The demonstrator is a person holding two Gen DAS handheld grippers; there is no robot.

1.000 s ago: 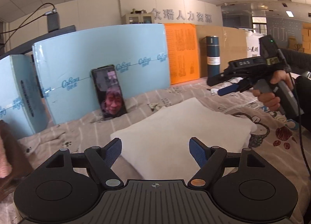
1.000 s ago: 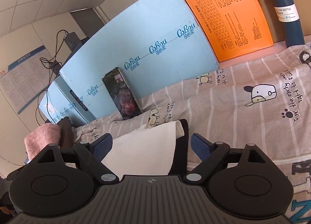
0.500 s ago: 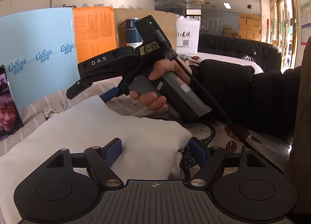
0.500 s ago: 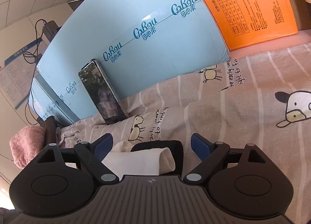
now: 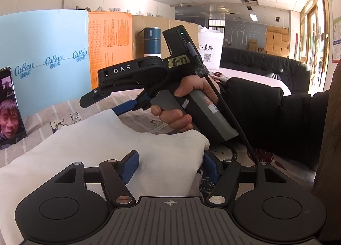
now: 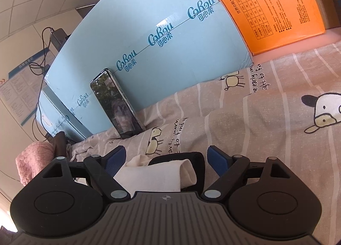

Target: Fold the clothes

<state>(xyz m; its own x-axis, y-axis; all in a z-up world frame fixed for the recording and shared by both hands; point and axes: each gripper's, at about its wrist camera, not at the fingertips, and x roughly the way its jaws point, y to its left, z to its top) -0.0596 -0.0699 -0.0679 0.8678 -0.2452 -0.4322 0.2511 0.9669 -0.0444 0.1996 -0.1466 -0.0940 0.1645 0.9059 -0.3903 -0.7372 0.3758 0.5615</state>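
Blue ribbed fingers [image 5: 130,167] straddle soft white garment [image 5: 85,145]

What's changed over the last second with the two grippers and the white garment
The left gripper swung right and closed in on the near corner of the white garment, which now sits between its open fingers. The right gripper came in low over the garment's far corner, fingers still open. Nothing was gripped or released. The phone still leans on the blue board, and the garment stays folded on the bedsheet.
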